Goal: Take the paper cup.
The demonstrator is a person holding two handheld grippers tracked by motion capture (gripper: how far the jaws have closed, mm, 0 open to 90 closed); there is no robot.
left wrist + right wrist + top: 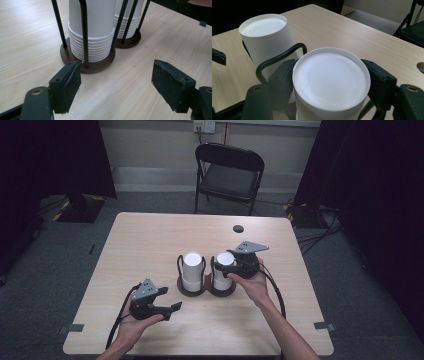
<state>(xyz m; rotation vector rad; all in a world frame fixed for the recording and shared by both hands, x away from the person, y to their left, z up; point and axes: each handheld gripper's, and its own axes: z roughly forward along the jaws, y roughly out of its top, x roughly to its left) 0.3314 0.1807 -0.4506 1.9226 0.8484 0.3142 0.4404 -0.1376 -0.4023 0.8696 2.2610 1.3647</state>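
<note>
On the table [150, 240], right gripper [235, 266] clamps a cup stack [331, 82]; left gripper [167, 306] gapes.

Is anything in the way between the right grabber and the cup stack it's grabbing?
No. The right gripper has its jaws on both sides of the right cup stack, apparently touching it, with the holder's black wire loop off beside it.

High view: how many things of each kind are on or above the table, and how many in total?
White cup stacks: 2
Wire cup holders: 2
Hand-held tongs: 2
Total: 6
</note>
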